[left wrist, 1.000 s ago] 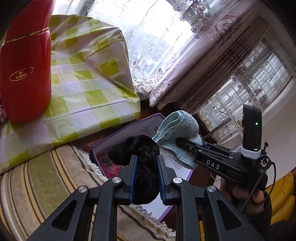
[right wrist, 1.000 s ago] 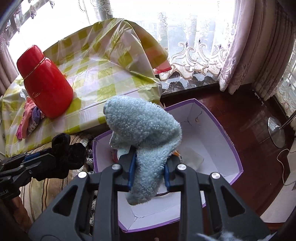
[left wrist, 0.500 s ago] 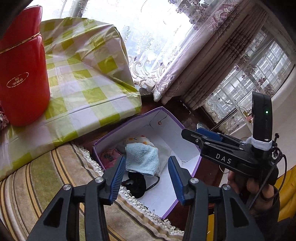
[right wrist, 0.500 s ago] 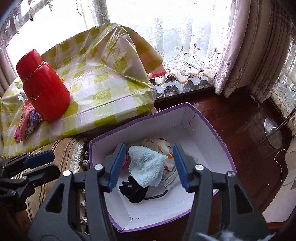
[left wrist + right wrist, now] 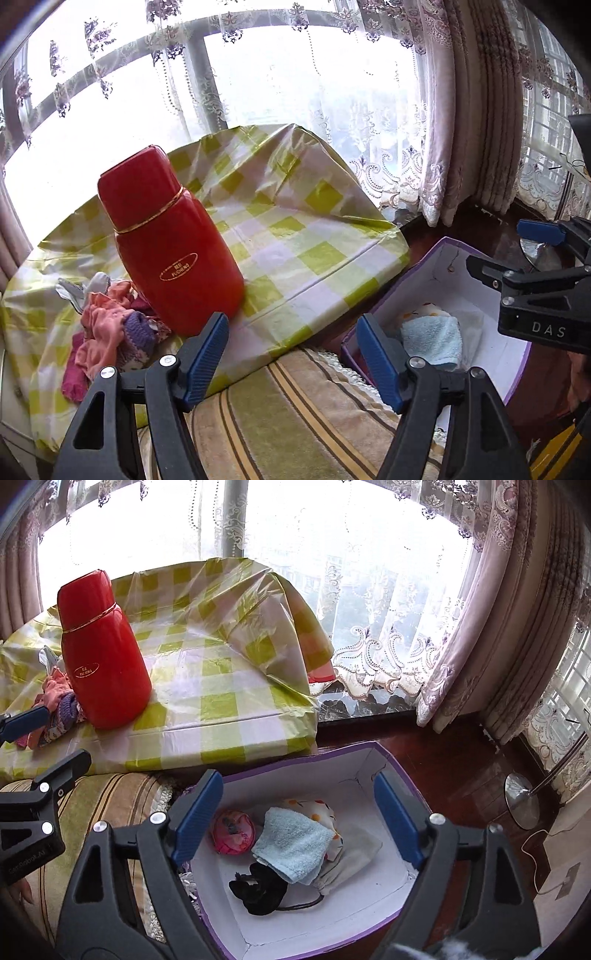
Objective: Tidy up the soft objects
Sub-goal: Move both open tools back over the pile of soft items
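A purple box [image 5: 388,755] with white inside stands on the floor. In it lie a light blue towel [image 5: 291,843], a black soft item [image 5: 258,888], a pink ball [image 5: 232,830], and a white cloth with orange spots [image 5: 317,808]. The box [image 5: 517,373] and towel [image 5: 432,338] also show in the left wrist view. A heap of pink and purple soft items [image 5: 110,332] lies on the checked table beside the red flask. My left gripper [image 5: 291,354] is open and empty, facing the table edge. My right gripper [image 5: 299,816] is open and empty above the box.
A red flask [image 5: 173,251] stands on the green-checked tablecloth [image 5: 295,236]. A striped cushion [image 5: 295,417] lies below the table edge. Lace curtains [image 5: 388,627] hang at the window. A lamp base [image 5: 522,805] stands on the wooden floor at the right.
One second ago both grippers held items over the box; both opened and dropped the black item and blue towel in. Since then the left gripper has swung left toward the table.
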Demonstrator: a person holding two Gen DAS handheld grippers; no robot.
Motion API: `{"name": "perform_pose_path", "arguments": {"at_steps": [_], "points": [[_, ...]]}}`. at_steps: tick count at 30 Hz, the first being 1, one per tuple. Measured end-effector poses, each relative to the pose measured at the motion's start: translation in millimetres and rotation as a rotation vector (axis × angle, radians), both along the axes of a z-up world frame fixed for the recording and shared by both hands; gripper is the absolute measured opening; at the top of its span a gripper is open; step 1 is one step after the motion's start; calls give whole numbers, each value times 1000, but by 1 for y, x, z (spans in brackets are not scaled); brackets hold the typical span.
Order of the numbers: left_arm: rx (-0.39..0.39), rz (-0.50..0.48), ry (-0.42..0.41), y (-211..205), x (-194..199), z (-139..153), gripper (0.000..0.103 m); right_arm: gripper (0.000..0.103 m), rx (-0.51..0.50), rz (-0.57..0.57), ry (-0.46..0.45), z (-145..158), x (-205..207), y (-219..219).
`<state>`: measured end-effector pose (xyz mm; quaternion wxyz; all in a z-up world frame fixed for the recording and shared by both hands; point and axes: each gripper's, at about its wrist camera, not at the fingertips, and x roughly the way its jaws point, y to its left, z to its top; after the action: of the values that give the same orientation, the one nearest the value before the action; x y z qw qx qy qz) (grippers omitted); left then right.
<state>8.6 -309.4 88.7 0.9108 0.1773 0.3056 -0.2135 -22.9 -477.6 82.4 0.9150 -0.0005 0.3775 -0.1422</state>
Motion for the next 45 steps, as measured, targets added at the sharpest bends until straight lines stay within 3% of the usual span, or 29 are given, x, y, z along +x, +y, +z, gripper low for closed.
{"name": "perform_pose_path", "arguments": {"at_steps": [4, 8, 17, 28, 45], "points": [[-27, 16, -69, 21, 2, 6, 72, 86, -7, 35, -29, 0, 3, 14], [-168, -1, -10, 52, 9, 11, 72, 86, 15, 86, -44, 2, 6, 28], [-196, 114, 35, 104, 30, -3, 72, 86, 82, 200, -64, 3, 19, 70], [-333, 340, 95, 207, 65, -13, 72, 86, 151, 331, -18, -7, 51, 128], [-366, 535, 125, 299, 99, -34, 70, 86, 187, 549, 32, -21, 103, 231]]}}
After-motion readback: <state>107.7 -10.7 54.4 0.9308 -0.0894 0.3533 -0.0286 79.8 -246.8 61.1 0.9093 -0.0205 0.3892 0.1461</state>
